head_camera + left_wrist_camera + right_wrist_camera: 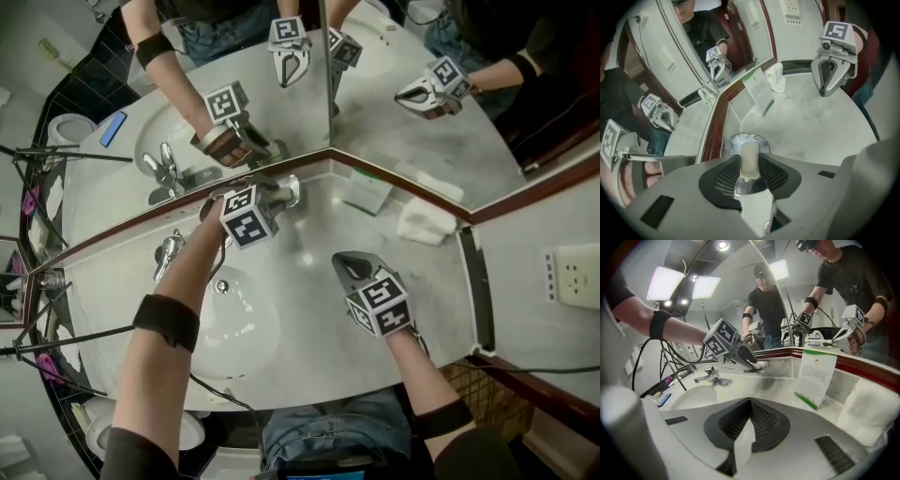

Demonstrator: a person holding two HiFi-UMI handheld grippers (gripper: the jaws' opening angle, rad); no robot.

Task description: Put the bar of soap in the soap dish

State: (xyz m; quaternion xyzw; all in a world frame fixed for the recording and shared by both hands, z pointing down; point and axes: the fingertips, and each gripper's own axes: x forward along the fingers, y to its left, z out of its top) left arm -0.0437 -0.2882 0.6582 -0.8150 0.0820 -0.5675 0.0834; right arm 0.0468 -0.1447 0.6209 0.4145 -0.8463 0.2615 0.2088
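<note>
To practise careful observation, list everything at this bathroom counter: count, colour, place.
counter: 1, pale marble, below mirrors.
basin: 1, white, counter's left.
faucet: 1, chrome, behind basin.
soap dish: 1, silver, by mirrors.
bar of soap: 1, cream, over soap dish.
card: 1, white-green, by mirrors.
towel: 1, white, right of card.
wall socket: 1, white, far right.
left gripper: 1, grey, shut on bar of soap.
right gripper: 1, grey, shut, empty.

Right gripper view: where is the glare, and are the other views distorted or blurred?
Right gripper view: two light panels and a ceiling spot blow out at upper left. Left gripper view: fisheye, dark round border, bar of soap sharp. Head view: even light, no blur.
</note>
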